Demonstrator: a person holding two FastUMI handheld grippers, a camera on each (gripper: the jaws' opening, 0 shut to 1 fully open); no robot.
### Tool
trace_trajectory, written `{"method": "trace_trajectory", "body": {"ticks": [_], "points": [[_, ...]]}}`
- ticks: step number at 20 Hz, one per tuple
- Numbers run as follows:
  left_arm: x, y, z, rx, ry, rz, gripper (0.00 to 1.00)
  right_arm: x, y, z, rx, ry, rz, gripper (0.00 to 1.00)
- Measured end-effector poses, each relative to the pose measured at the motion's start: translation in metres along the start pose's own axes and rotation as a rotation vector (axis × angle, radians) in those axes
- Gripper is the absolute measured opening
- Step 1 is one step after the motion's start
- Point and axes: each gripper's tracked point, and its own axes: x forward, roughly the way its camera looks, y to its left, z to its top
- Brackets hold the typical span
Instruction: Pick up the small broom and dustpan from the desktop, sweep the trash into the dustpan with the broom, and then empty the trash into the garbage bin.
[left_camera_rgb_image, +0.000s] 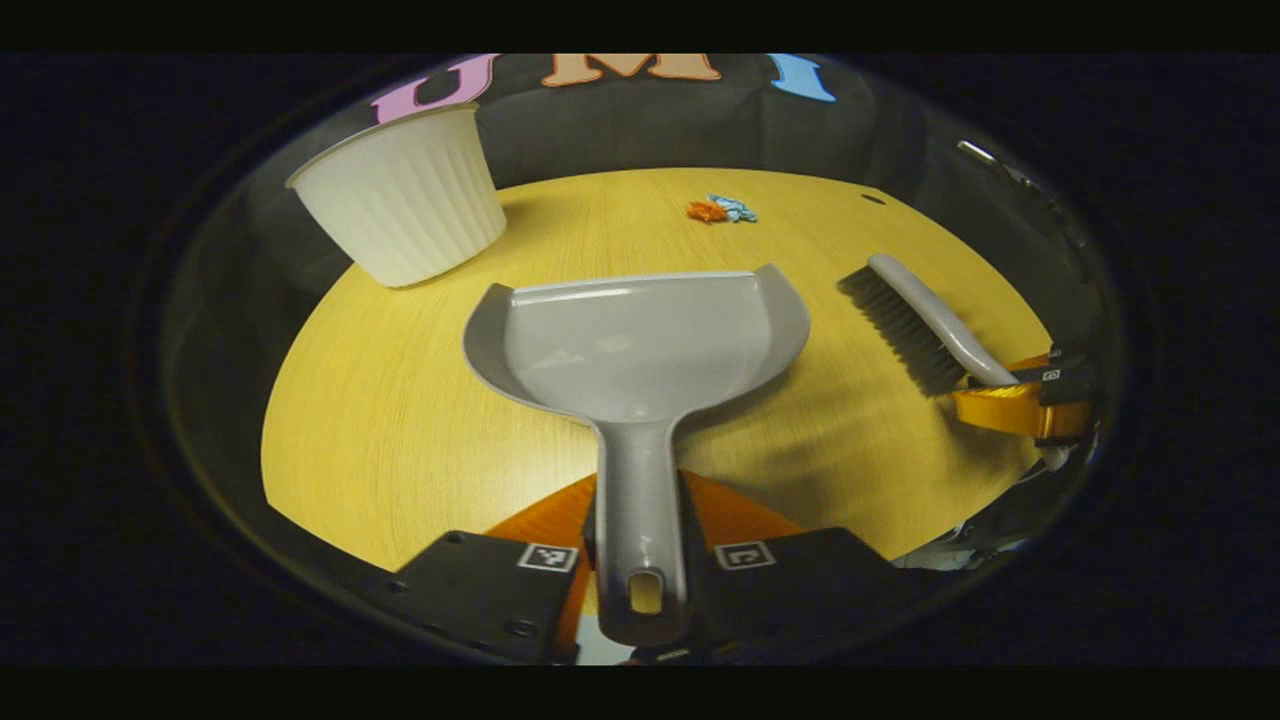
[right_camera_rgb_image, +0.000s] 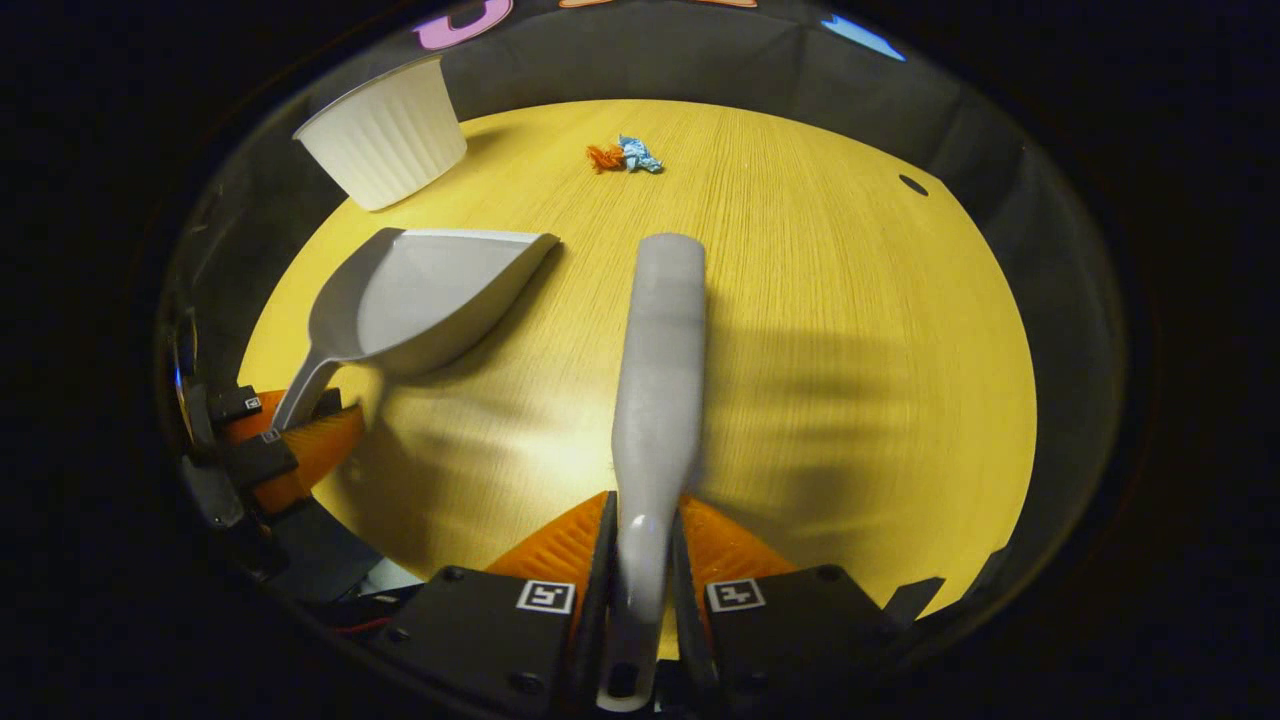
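My left gripper (left_camera_rgb_image: 640, 520) is shut on the handle of the grey dustpan (left_camera_rgb_image: 640, 345), whose pan is held above the wooden desktop (left_camera_rgb_image: 400, 430) with its mouth facing the far side. My right gripper (right_camera_rgb_image: 640, 540) is shut on the handle of the small grey broom (right_camera_rgb_image: 655, 370), which points forward over the table. From the left gripper view the broom (left_camera_rgb_image: 925, 320) shows dark bristles facing down-left, held by the right gripper (left_camera_rgb_image: 1030, 395). The right gripper view has the dustpan (right_camera_rgb_image: 420, 300) at left, in the left gripper (right_camera_rgb_image: 285, 430). Trash, an orange scrap (right_camera_rgb_image: 603, 156) and a blue scrap (right_camera_rgb_image: 638, 155), lies far ahead.
A white ribbed garbage bin (left_camera_rgb_image: 405, 195) stands at the far left of the round table, also the bin (right_camera_rgb_image: 385, 130) in the right gripper view. A small dark hole (right_camera_rgb_image: 912, 184) marks the tabletop at far right. Black cloth walls ring the table.
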Motion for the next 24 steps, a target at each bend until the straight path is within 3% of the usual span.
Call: {"method": "trace_trajectory", "body": {"ticks": [1, 4, 8, 11, 14, 19, 24], "points": [[0.003, 0.003, -0.001, 0.014, 0.007, 0.007, 0.35, 0.000, -0.001, 0.000, -0.025, 0.007, 0.007, 0.31], [0.003, 0.002, -0.008, 0.042, 0.042, -0.012, 0.29, 0.005, -0.003, 0.002, -0.069, -0.021, 0.017, 0.17], [-0.001, 0.000, 0.001, 0.029, 0.025, -0.009, 0.25, 0.000, -0.020, 0.018, -0.069, -0.095, 0.066, 0.11], [-0.005, -0.001, 0.010, 0.021, 0.010, 0.005, 0.24, -0.012, -0.043, 0.050, -0.039, -0.201, 0.090, 0.09], [-0.002, 0.005, 0.030, 0.095, -0.043, 0.043, 0.24, -0.014, -0.075, 0.082, -0.047, -0.208, 0.051, 0.10], [0.019, 0.001, 0.068, 0.219, -0.044, -0.007, 0.24, -0.006, -0.106, 0.168, -0.018, -0.272, -0.030, 0.10], [0.037, -0.001, 0.073, 0.253, -0.006, -0.069, 0.24, 0.022, -0.101, 0.226, -0.069, -0.209, -0.050, 0.10]]}}
